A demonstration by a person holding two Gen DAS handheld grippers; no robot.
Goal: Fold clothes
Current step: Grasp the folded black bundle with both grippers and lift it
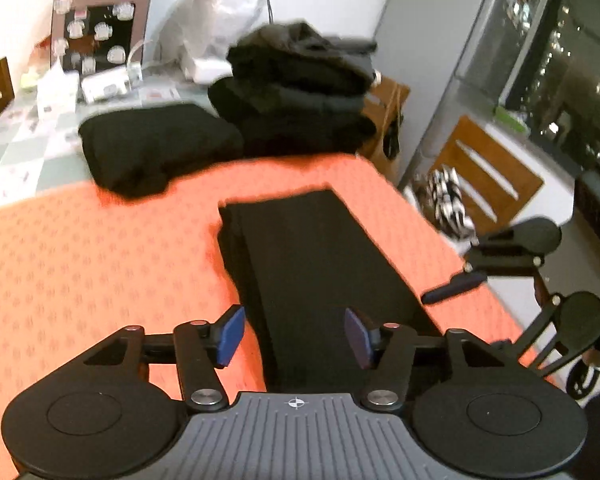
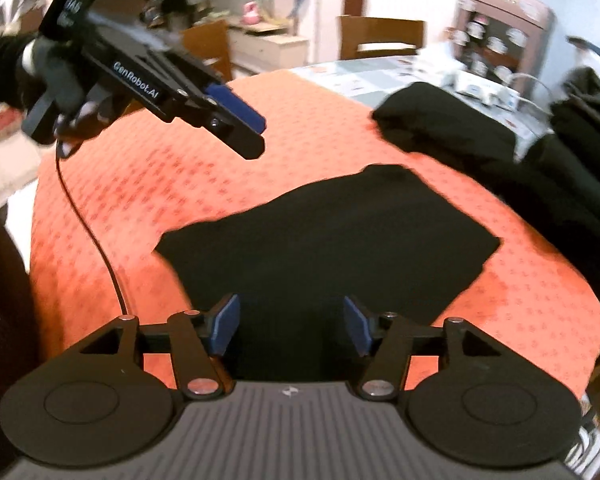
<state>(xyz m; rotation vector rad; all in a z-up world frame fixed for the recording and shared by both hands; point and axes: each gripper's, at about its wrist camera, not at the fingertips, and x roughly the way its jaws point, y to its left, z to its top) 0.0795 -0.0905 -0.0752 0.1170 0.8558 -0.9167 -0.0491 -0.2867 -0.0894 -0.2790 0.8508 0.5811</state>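
A folded black garment (image 1: 316, 276) is lying flat on the bench's orange cloth (image 1: 80, 272), stretching away ahead of the left claw (image 1: 295, 338), whose blue pads are spread apart over its near end, gripping nothing. The right claw (image 2: 290, 326) is hovering just above the same garment, likewise released. Behind, a folded bundle (image 1: 156, 148) and a stack (image 1: 300, 88) of dark clothes are sitting together.

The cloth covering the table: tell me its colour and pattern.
Orange cloth with small repeating darker motifs; clearest in the left wrist view.
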